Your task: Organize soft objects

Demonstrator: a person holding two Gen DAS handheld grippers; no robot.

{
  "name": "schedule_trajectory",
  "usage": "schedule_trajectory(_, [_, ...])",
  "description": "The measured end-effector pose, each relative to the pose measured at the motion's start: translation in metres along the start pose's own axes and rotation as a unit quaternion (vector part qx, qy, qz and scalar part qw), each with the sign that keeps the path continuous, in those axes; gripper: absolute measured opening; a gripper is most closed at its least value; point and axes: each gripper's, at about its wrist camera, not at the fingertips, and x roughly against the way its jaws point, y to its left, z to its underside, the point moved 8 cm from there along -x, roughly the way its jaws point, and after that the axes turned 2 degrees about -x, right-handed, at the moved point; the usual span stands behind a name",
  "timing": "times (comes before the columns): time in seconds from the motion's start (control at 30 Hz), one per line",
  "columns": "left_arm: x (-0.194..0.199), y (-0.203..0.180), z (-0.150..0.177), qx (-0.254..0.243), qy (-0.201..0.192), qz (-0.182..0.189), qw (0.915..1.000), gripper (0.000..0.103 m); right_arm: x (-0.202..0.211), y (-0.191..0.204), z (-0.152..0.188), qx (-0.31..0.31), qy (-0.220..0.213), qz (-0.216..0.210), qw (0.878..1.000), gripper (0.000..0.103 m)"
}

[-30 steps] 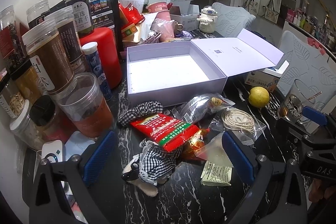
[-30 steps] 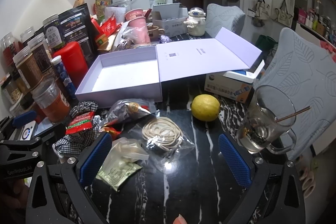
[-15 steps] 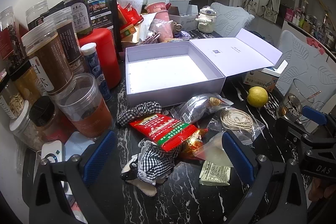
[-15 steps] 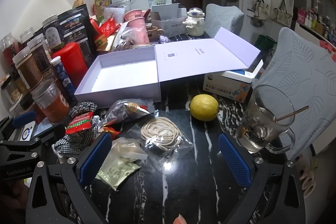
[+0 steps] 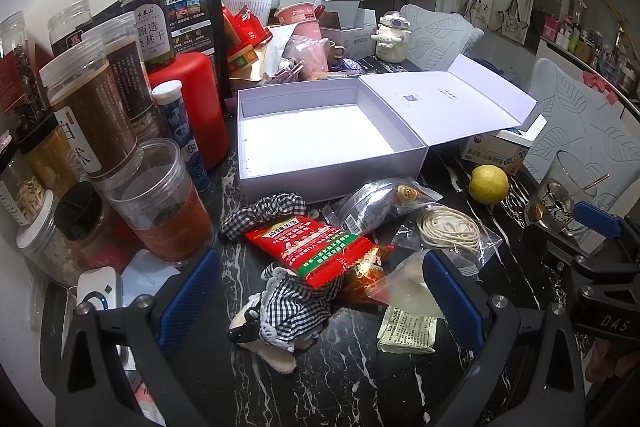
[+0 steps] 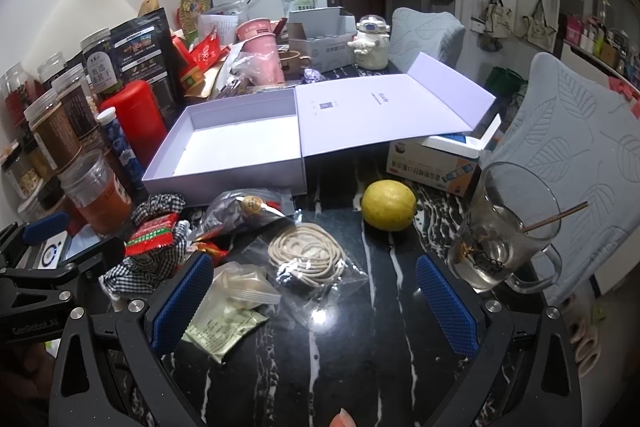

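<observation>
An empty lavender box point(image 5: 320, 163) point(image 6: 240, 163) lies open on the black marble table, lid flapped right. In front of it lies a pile: a checked scrunchie point(image 5: 260, 213) point(image 6: 158, 205), a red snack packet point(image 5: 312, 247) point(image 6: 152, 231), a small plush in checked cloth point(image 5: 280, 311) point(image 6: 136, 269), a silvery bag point(image 5: 372, 205) point(image 6: 240, 211), a bag of beige cord point(image 5: 448, 231) point(image 6: 308, 255) and a clear zip bag point(image 5: 404, 291) point(image 6: 240, 287). My left gripper point(image 5: 316, 303) is open, just short of the plush. My right gripper point(image 6: 312, 303) is open near the cord bag.
Jars, a red canister point(image 5: 192, 107) and a plastic cup point(image 5: 164, 203) crowd the left side. A lemon point(image 6: 388, 205), a glass mug point(image 6: 504, 231) and a carton point(image 6: 432, 163) stand on the right. A paper sachet point(image 5: 408, 329) lies near the front.
Both views have shifted only slightly; the left gripper has drifted a little. Nothing on the table has moved and both grippers stay open.
</observation>
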Motion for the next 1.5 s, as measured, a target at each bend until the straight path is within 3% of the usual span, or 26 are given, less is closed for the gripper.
schedule_trajectory(0.97, [0.015, 0.007, 0.011, 0.012, -0.008, 0.006, 0.9999, 0.103, 0.014, 0.007, 0.009, 0.001, -0.006, -0.014, 1.000, 0.103])
schedule_trajectory(1.5, [-0.007, 0.027, 0.059, 0.044, 0.043, 0.019, 0.9979, 0.103, -0.007, 0.024, 0.045, 0.009, 0.032, -0.060, 0.998, 0.103])
